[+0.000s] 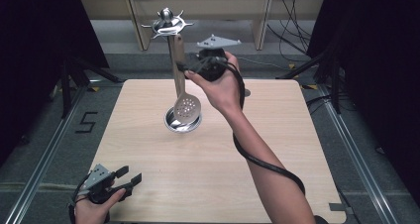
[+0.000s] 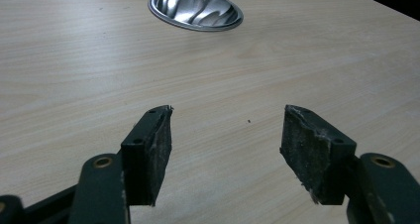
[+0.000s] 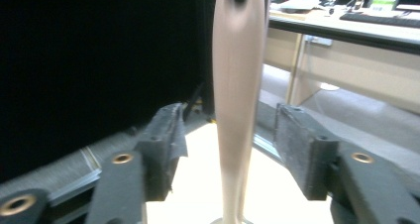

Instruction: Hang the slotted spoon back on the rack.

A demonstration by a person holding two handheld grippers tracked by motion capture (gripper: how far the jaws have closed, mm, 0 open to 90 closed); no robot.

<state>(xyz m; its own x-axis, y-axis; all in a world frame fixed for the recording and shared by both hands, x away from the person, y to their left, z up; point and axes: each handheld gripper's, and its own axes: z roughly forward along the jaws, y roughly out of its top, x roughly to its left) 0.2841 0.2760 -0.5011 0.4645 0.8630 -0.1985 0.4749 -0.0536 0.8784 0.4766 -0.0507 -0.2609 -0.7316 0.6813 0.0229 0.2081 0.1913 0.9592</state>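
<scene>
High view: a light wooden square table (image 1: 208, 164) carries a round ribbed steel base (image 1: 183, 122) from which a utensil stand rises to a steel hook crown (image 1: 167, 22). A slotted spoon with pale wooden handle and perforated steel bowl (image 1: 186, 107) hangs from that crown, bowl down, just above the base. The right gripper (image 1: 190, 65), black with a grey three-cornered plate, is held in the person's right hand (image 1: 220, 87) level with the handle's middle; its jaws reach to the handle, though whether they touch it cannot be told here. The left gripper (image 1: 130, 178), held in the left hand (image 1: 94, 209), rests low at the table's near left corner, well apart from the stand, jaws spread. Left gripper view: two black padded jaws stand wide apart over bare table (image 2: 297, 60), nothing between them; the steel base (image 2: 195, 10) lies far ahead. Right gripper view: the wooden handle (image 3: 236, 100) stands upright between the two jaws, which are parted with a gap on each side, not clamping it; a desk (image 3: 356, 30) shows behind.
</scene>
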